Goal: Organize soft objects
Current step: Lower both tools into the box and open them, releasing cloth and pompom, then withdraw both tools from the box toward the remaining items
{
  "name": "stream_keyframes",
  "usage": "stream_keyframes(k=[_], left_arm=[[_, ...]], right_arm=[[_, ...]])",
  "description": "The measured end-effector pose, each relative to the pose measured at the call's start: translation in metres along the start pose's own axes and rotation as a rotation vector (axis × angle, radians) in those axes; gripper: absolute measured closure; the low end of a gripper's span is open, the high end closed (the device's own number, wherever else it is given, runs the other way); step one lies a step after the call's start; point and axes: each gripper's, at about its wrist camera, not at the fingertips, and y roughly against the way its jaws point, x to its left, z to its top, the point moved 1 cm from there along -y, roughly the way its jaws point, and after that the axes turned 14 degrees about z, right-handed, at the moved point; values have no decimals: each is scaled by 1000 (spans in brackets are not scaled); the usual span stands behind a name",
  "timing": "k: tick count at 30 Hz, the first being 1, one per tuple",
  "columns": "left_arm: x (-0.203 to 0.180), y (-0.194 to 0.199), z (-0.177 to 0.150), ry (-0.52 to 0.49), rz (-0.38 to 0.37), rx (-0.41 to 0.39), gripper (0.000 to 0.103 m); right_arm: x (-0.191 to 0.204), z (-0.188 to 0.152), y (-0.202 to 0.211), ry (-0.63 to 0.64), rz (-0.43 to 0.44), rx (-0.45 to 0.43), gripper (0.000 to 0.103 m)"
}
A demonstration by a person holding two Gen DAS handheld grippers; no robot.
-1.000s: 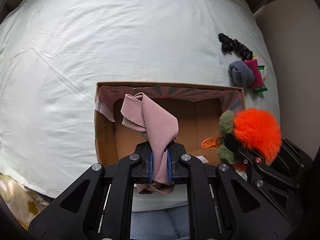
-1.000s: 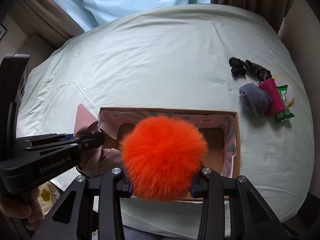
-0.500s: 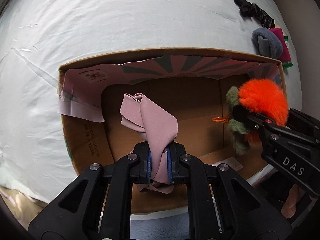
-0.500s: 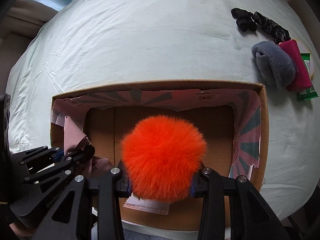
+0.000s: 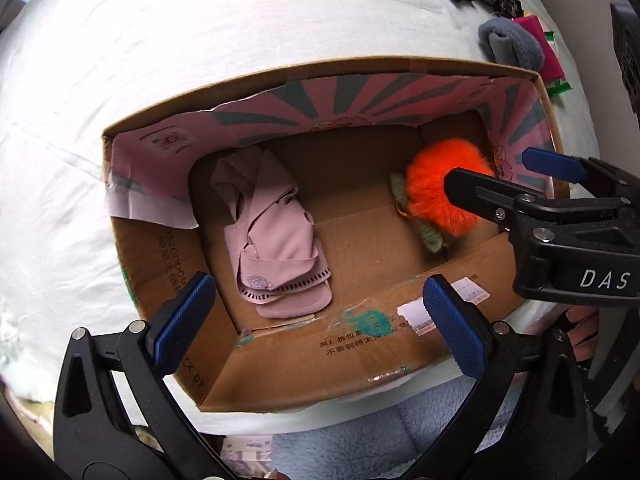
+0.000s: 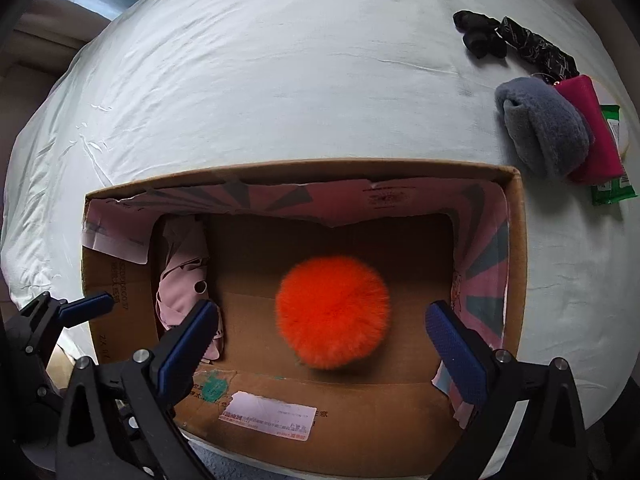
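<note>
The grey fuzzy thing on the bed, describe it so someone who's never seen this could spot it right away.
Start at the cardboard box on the white bed and look just past its far right corner. A small cluster lies there: the grey fuzzy bundle is the item nearest the box, leaning against a magenta pouch. It is the only grey, plush, rounded piece; the black item beyond it is thin and dark.

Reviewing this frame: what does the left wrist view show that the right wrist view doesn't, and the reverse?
Left wrist only: the green leaf trim on the orange pompom, and the pink cloth fully spread out. Right wrist only: the whole green packet. Both: the cardboard box, the grey plush piece, the left gripper and right gripper, jaws opening, nothing pressed.
</note>
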Motion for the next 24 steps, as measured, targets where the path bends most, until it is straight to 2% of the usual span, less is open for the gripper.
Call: stream_keyframes(k=[9, 13, 18, 24], left_arm=[[7, 9, -10, 34, 37, -40, 0], [11, 28, -14, 47, 56, -68, 0], [24, 71, -21, 109, 64, -128, 0], [33, 128, -32, 137, 91, -249, 0]], right_arm=[[8, -9, 22, 15, -5, -40, 0], [16, -15, 36, 38, -6, -54, 0], [35, -26, 60, 67, -14, -70, 0], [61, -39, 117, 103, -21, -193, 0]])
